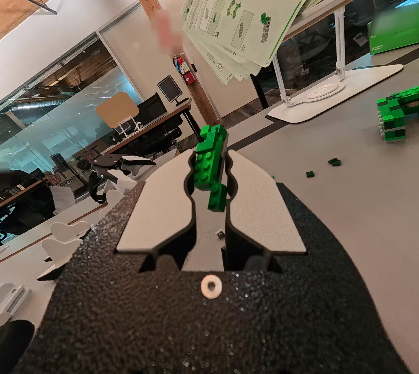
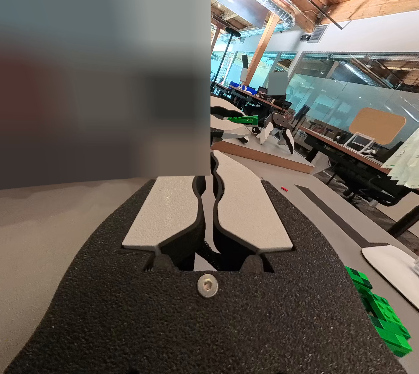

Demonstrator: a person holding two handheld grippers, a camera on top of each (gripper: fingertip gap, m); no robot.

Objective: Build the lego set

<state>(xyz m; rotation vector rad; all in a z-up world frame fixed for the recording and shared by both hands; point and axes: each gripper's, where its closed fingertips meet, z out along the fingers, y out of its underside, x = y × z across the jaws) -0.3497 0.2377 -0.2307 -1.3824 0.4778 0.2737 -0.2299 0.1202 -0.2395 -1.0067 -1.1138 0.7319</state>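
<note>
Office space with wooden ceiling beams and glass partitions surrounds a pale grey worktop [image 1: 317,204], where a lego build is under way.

At the centre, the left tool [image 1: 209,179] pinches a small green brick assembly [image 1: 209,165] between its two pale fingers [image 1: 167,199]. The assembly stands lifted clear of the worktop, studs turned toward the camera, probably so it can be checked and lined up for the next piece. It looks like a flat stack of light and dark green bricks on a grey plate, gripped across its thin sides, which leaves the studded face free.

Above the assembly hangs an open instruction booklet [image 1: 244,22], clipped to a white stand [image 1: 335,86] so its pages face the builder. To the right of the assembly, well apart on the worktop, sits a larger green block model [image 1: 394,115], seemingly the main body awaiting this part. Between that model and the assembly lie a few loose dark green pieces [image 1: 334,161].

The right tool [image 2: 209,184] holds nothing visible; its fingers are nearly pressed together, with only a narrow slit between them, though a blurred patch hides their tips. It hovers low over the worktop with the block model just beside its right edge, likely idle until the next piece is needed.
</note>
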